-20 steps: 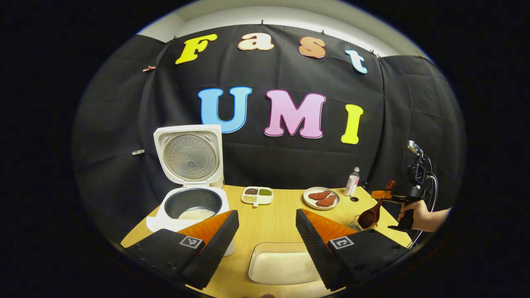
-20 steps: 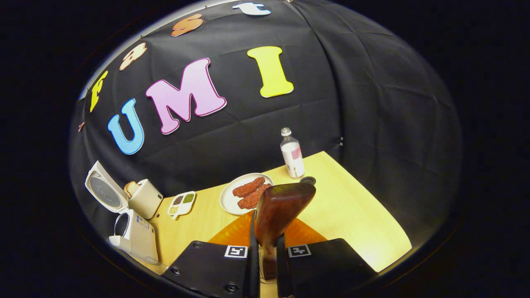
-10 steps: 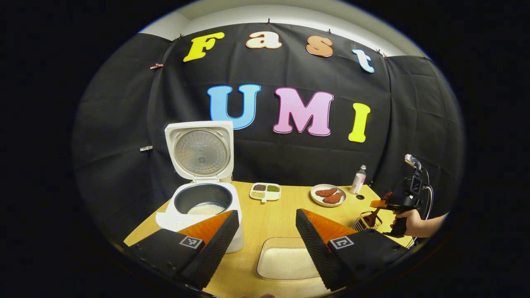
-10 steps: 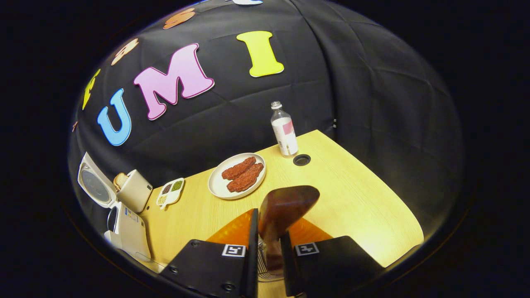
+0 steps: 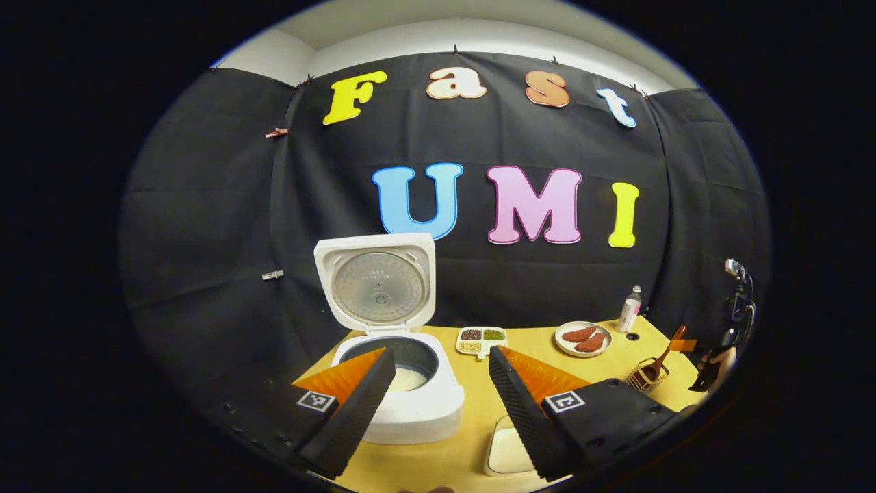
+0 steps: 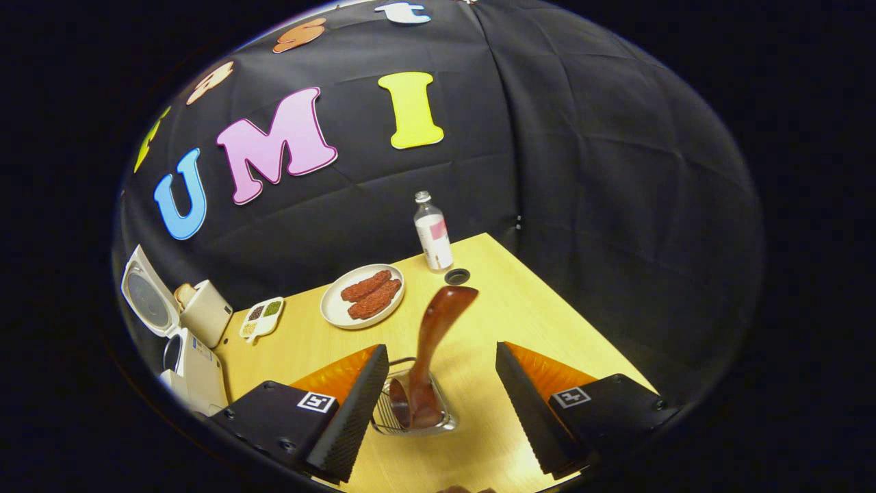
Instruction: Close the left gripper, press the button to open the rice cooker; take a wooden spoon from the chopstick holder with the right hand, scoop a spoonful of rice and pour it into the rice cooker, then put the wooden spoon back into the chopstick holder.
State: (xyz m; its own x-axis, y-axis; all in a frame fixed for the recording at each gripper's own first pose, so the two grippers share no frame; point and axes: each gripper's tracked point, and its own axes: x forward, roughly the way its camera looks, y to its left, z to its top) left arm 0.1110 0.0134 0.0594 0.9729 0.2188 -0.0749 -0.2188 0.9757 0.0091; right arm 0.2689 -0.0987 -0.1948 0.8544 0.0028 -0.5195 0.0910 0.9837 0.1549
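Note:
The white rice cooker [image 5: 410, 404] stands open, its lid [image 5: 378, 284] upright and rice lying in the pot. My left gripper [image 5: 438, 394] hangs open in front of it, holding nothing. The brown wooden spoon [image 6: 436, 329] stands bowl-down in the wire chopstick holder [image 6: 387, 414], leaning to the right. My right gripper [image 6: 438, 407] is open, with one finger on each side of the holder and apart from the spoon. In the left gripper view the holder with the spoon [image 5: 650, 370] sits at the far right, by the hand holding the other gripper [image 5: 715, 356].
A rice tray [image 5: 506, 452] lies at the table's front edge. A plate of meat [image 6: 363, 305], a bottle [image 6: 432, 234], a divided dish [image 6: 261, 318] and a toaster [image 6: 204, 313] stand toward the back. A cable hole [image 6: 456, 276] is near the bottle.
My right gripper opened and let go of the spoon, which now stands in the holder. The left gripper has drawn back and swung left, so the cooker sits nearer the middle of its view.

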